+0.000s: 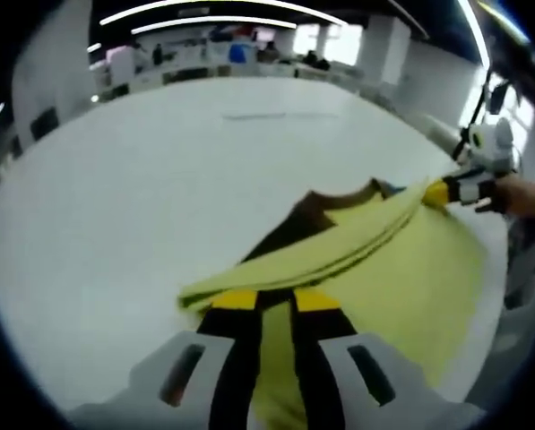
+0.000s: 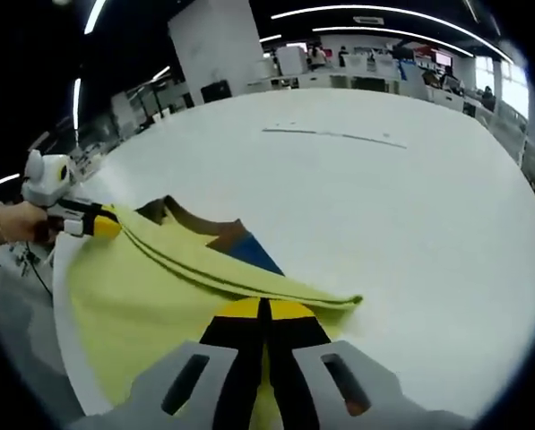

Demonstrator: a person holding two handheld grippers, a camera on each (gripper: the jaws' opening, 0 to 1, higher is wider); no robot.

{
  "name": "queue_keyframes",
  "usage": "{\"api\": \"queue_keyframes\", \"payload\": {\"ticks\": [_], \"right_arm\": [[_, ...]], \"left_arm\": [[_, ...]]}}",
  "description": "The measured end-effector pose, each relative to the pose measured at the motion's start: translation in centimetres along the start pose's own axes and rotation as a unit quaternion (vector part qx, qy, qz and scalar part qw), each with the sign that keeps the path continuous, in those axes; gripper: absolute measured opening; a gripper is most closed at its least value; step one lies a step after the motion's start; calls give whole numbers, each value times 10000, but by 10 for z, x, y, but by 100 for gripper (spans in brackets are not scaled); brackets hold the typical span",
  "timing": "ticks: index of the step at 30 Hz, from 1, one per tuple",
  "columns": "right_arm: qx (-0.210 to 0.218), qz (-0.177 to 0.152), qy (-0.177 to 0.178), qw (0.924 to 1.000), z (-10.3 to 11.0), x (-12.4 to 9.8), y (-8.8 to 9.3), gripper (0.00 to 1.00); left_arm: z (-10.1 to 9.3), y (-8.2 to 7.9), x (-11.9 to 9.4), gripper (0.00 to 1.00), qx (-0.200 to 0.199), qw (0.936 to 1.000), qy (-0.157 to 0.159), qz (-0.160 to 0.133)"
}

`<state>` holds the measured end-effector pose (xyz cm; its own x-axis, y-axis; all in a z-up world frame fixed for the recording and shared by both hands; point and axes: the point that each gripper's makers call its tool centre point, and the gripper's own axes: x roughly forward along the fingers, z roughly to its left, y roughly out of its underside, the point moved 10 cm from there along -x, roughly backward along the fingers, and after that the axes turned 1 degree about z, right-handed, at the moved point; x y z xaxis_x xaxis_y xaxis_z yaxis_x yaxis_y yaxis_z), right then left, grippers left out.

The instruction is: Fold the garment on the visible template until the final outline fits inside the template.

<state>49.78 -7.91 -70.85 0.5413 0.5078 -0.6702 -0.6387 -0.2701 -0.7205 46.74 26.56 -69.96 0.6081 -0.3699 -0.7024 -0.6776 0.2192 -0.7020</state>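
Holding: yellow garment point(image 1: 401, 269) stretched over the white table point(image 1: 142, 197)
Left gripper point(image 1: 265, 300): clenched on garment edge, 6 o'clock
Right gripper point(image 2: 263, 309): clenched on garment too, 6 o'clock

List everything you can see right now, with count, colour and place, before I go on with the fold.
garment: one, yellow with a brown and blue patch near its far edge, lying on the table, one edge lifted into a fold between the two grippers.
table: one, white, under the garment, with a faint dark line far across it.
office background: desks and ceiling lights, far behind the table.
left gripper: black jaws with yellow tips, shut on the garment's folded edge.
right gripper: same colours, shut on the garment's other end.
hand: one, holding the right gripper.
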Motion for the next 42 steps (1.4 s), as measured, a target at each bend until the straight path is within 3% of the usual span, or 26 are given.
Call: {"api": "queue_keyframes", "payload": {"ticks": [22,42], "right_arm": [[-146,0,51,9999,-20,17,-26,1],[-481,182,164,9985,-34,19,-23,1]], "left_arm": [[16,-23,19,6,-56,9999,-40,-128],[28,-22,23,5,-62,9998,-164,10]]}}
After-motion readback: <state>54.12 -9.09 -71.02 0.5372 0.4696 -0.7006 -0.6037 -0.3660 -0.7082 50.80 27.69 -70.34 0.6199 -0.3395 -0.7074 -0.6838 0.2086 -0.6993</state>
